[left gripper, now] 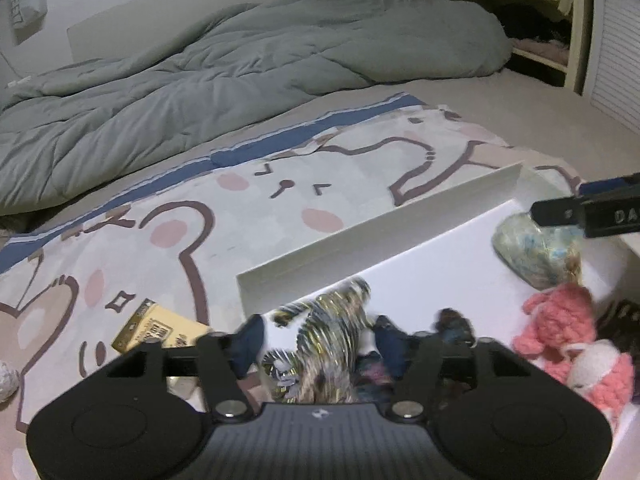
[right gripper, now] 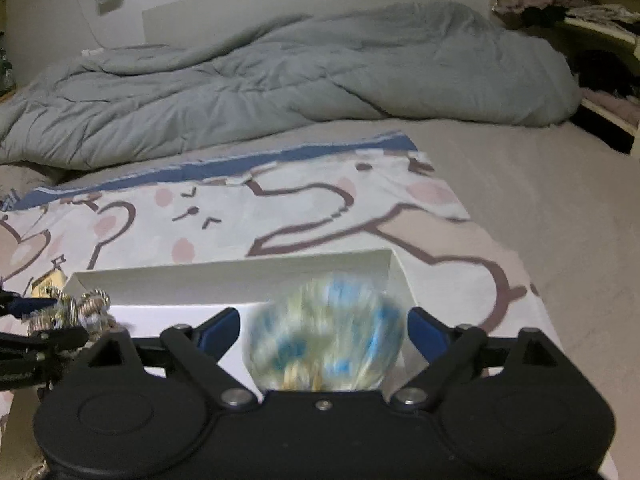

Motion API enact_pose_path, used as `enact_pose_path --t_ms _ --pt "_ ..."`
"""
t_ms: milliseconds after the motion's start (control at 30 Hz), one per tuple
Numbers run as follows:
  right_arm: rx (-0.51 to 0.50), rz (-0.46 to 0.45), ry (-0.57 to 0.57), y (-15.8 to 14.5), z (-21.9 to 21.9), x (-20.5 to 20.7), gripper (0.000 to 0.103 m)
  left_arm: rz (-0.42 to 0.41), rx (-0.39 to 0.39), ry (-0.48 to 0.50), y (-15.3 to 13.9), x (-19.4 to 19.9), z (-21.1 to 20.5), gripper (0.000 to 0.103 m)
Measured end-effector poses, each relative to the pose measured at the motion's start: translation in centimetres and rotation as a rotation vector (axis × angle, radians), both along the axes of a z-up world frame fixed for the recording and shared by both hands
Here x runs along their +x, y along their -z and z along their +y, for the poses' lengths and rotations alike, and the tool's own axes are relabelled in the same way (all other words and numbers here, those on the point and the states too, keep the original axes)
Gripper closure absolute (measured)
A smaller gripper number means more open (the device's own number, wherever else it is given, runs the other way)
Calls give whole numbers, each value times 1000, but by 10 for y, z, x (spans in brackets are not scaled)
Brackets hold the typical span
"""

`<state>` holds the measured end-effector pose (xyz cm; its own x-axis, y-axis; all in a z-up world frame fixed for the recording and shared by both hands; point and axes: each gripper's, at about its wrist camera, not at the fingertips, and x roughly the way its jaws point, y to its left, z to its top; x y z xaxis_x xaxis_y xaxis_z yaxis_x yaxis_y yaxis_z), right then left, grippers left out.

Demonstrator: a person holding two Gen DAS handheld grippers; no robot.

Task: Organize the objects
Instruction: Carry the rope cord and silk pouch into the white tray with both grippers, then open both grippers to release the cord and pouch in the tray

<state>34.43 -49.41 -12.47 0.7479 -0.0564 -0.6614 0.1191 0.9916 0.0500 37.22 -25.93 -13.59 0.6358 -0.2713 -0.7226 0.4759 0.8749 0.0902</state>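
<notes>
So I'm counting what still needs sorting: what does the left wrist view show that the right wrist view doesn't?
Only the left view: two pink plush toys at the box's right side, and a crumpled ball at the left edge.
Only the right view: the bare bed to the right of the blanket.
Both: the white box, the blue-patterned ball blurred between the open right tongs, the glittery item between the left tongs, the yellow box, the bear blanket and the grey duvet.

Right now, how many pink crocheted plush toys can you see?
2. A pink crocheted plush toy lies at the right edge of the white cardboard box; a pink-and-white crocheted plush toy lies just in front of it, touching. More may be hidden out of frame.
</notes>
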Motion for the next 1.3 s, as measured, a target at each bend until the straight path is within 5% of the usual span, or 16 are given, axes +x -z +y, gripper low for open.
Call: enact_pose_path --t_ms 1100,1300 --pt "27 -25 24 -55 23 -83 10 -7 -77 -24 -60 -61 14 30" --pt "36 -40 47 -66 29 -107 9 0 -104 -47 -71 -79 28 21"
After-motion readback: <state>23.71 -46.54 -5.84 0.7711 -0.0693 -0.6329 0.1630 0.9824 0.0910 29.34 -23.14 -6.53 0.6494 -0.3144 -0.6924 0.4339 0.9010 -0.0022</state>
